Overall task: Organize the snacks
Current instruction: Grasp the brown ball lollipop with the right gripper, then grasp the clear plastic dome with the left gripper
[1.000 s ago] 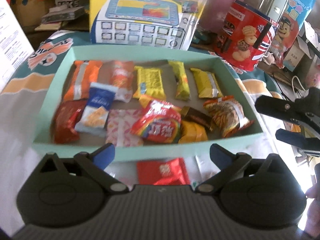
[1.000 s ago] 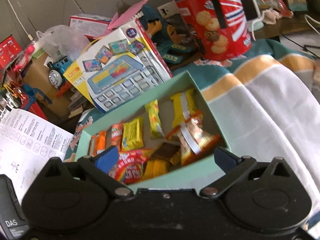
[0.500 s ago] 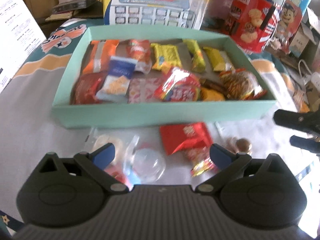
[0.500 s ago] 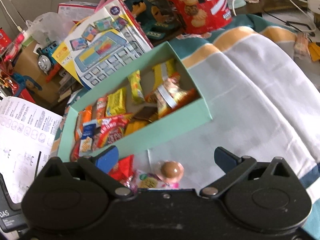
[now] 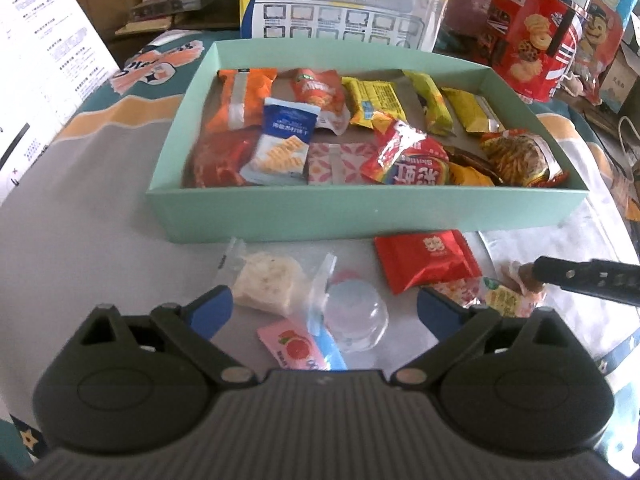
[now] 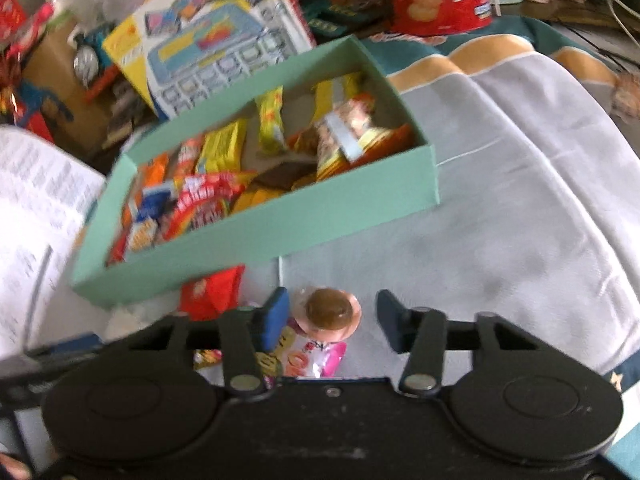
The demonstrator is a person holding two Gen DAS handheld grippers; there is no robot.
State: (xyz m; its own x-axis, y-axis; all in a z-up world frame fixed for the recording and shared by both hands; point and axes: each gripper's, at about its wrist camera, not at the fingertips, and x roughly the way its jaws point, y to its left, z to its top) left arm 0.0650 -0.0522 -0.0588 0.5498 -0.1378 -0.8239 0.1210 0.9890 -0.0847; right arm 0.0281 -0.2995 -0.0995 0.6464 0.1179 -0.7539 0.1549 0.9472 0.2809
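Observation:
A mint-green box (image 5: 360,214) holds several snack packets and also shows in the right wrist view (image 6: 280,224). Loose snacks lie on the cloth in front of it: a red packet (image 5: 428,258), a clear bag with a pale pastry (image 5: 268,280), a clear jelly cup (image 5: 356,316) and a pink sachet (image 5: 292,346). My left gripper (image 5: 324,312) is open above the jelly cup and the pastry bag. My right gripper (image 6: 332,320) is open, its fingers on either side of a brown jelly cup (image 6: 330,308), not touching it. One right finger (image 5: 588,280) shows in the left wrist view.
A toy laptop carton (image 5: 344,0) and a red biscuit tin (image 5: 532,40) stand behind the box. A white printed sheet (image 5: 36,60) lies at the left. Small colourful sachets (image 6: 312,356) lie under my right gripper. The grey cloth (image 6: 500,220) stretches to the right.
Both grippers have pulled back from the box and dropped toward the loose snacks in front of it. The right gripper's jaws have narrowed around the brown jelly cup.

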